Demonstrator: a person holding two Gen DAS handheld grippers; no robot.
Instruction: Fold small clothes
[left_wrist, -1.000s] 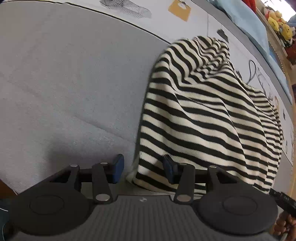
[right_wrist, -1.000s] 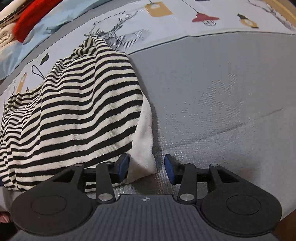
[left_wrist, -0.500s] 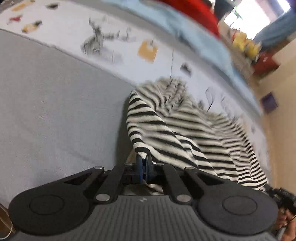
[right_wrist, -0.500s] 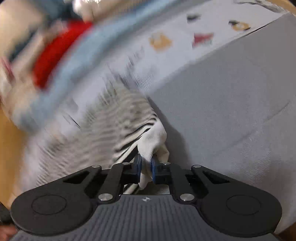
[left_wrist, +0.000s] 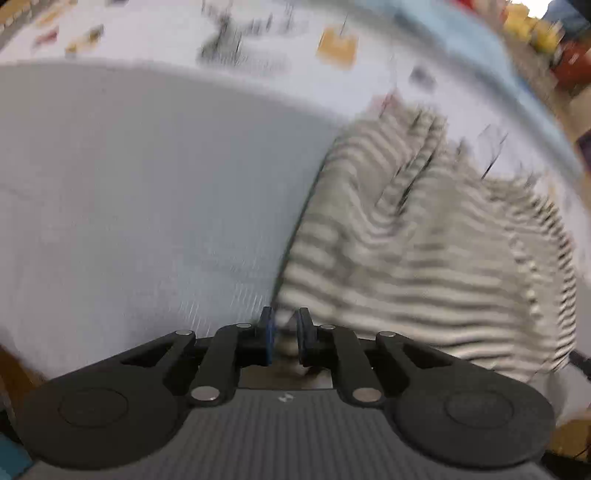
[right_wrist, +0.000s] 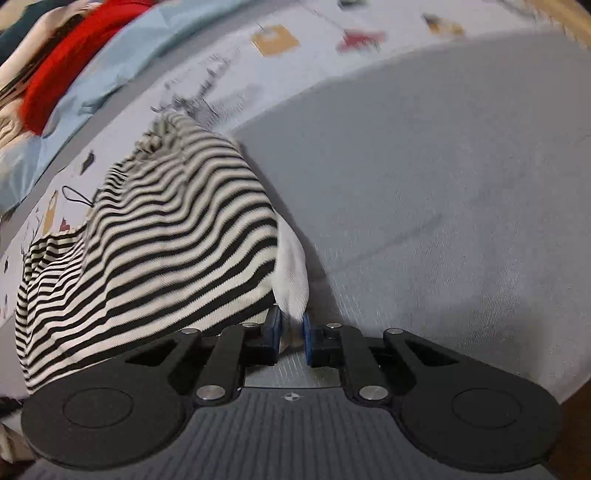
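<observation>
Left gripper (left_wrist: 284, 332): jaws nearly together, clamped on the near corner of the striped garment (left_wrist: 424, 258). They've just eased apart a touch, but cloth is between the pads (left_wrist: 266, 334) and stays pinched. View is motion-blurred, so edge detail is soft.

Right gripper (right_wrist: 291, 334): jaws nearly together, grasping the garment's (right_wrist: 155, 240) other near corner, right where a plain white panel (right_wrist: 293, 273) hangs beside the stripes. Also just eased apart slightly, fabric between the pads (right_wrist: 275, 328) and gripped.

Garment: black-and-cream horizontal stripes, knit look. In the left view it runs up and to the right from the gripper; in the right view it runs up and to the left. So it spans between the two grippers, near edge held at both ends and raised, cloth draping away in ripples. Long axis: cannot tell for sure with the fabric slack and bunched. Far end narrows to a crumpled peak lying on the patterned sheet (right_wrist: 229, 48).

Outward: grey bed cover (left_wrist: 147, 184) under and to the outer side of each gripper. Beyond it a white sheet with small printed motifs, then a light blue cloth (right_wrist: 122, 48) and something red (right_wrist: 62, 62) at the far upper left of the right view. Yellow objects (left_wrist: 532, 26), blurred, at the far upper right of the left view.
</observation>
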